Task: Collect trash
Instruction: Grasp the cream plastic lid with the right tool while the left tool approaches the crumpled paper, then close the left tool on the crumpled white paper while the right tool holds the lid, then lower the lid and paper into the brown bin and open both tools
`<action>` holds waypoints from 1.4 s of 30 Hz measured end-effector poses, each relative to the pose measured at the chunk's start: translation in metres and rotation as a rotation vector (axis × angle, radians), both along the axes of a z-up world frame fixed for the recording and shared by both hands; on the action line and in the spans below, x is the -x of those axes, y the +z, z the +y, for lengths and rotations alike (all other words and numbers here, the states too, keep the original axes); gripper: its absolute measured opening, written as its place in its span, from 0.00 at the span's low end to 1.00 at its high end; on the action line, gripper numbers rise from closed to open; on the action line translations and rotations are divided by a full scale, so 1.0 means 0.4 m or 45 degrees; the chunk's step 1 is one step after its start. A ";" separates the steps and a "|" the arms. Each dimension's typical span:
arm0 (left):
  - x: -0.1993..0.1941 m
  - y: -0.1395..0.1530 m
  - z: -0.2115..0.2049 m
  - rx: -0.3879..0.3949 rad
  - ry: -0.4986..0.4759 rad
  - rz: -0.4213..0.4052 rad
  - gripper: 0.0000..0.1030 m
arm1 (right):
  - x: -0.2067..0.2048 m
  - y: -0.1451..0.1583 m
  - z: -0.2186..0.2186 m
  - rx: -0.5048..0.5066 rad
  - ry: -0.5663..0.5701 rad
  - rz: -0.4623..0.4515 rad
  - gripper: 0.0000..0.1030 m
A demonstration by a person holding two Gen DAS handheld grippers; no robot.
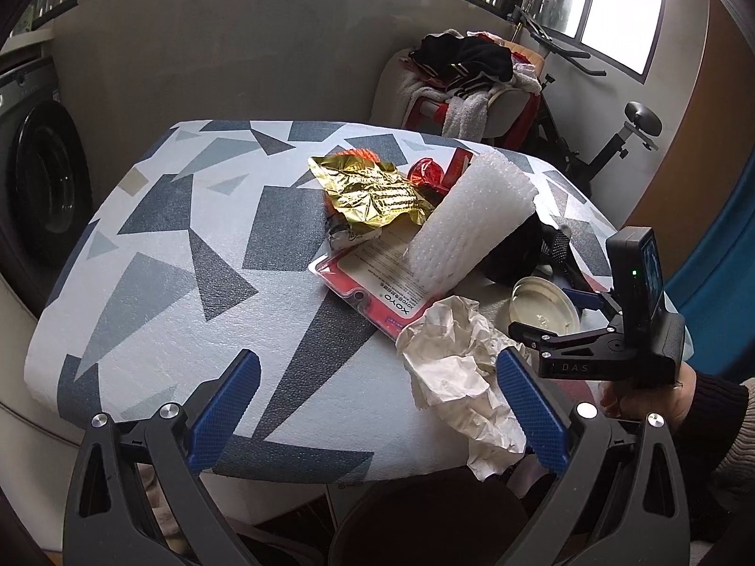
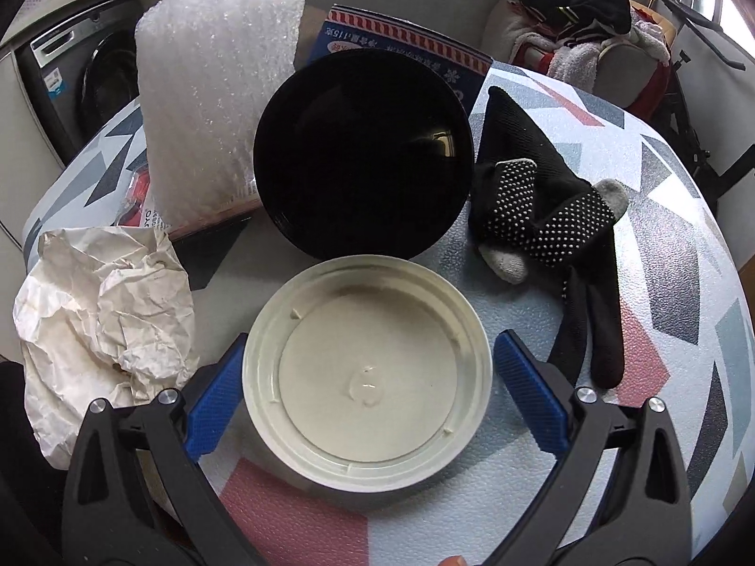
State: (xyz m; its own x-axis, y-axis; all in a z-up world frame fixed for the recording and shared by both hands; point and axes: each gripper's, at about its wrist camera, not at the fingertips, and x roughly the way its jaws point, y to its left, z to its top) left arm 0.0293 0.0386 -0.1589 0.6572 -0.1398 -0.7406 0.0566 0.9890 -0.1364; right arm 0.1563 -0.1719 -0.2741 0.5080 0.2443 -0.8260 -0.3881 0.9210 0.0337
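Note:
Trash lies in a heap on the patterned table (image 1: 155, 254). It includes a gold foil wrapper (image 1: 373, 193), a roll of bubble wrap (image 1: 467, 221), a red flat package (image 1: 363, 283) and a crumpled white paper (image 1: 462, 368). My left gripper (image 1: 377, 405) is open at the table's near edge, and its right finger is beside the paper. My right gripper (image 2: 373, 398) is open, with its fingers on either side of a white plastic lid (image 2: 368, 368). The crumpled paper (image 2: 104, 320) lies to the left of that lid and the bubble wrap (image 2: 217, 94) stands behind it.
A black bowl (image 2: 363, 155) sits just behind the lid, with a blue printed box (image 2: 401, 42) beyond it. A black dotted glove (image 2: 542, 217) lies to the right. A dark round container (image 1: 424, 519) is below the table edge. A washing machine (image 1: 42, 188) stands left, a clothes pile (image 1: 472, 75) behind.

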 end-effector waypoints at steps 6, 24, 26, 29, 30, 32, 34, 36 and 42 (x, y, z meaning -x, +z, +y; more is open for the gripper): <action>-0.009 -0.021 -0.009 0.014 -0.008 0.038 0.95 | 0.020 0.010 0.007 -0.001 0.064 -0.020 0.85; -0.104 -0.162 -0.113 -0.126 -0.118 0.178 0.78 | 0.175 0.135 -0.079 -0.117 -0.055 -0.189 0.85; -0.099 -0.170 -0.110 -0.097 -0.148 0.181 0.56 | 0.187 0.137 -0.080 -0.110 -0.044 -0.194 0.85; -0.081 -0.164 -0.116 -0.098 -0.206 0.153 0.38 | 0.198 0.138 -0.077 -0.098 -0.033 -0.202 0.85; -0.073 -0.157 -0.119 -0.113 -0.228 0.134 0.37 | 0.200 0.139 -0.078 -0.097 -0.034 -0.203 0.85; -0.059 -0.143 -0.120 -0.126 -0.272 0.107 0.37 | 0.205 0.143 -0.079 -0.100 -0.035 -0.207 0.85; -0.044 -0.130 -0.118 -0.131 -0.301 0.088 0.37 | 0.209 0.150 -0.079 -0.107 -0.035 -0.217 0.85; -0.027 -0.117 -0.108 -0.105 -0.327 0.068 0.37 | 0.215 0.158 -0.078 -0.113 -0.033 -0.225 0.85; 0.047 -0.102 -0.112 -0.067 -0.469 0.037 0.37 | 0.238 0.169 -0.075 -0.123 -0.028 -0.235 0.85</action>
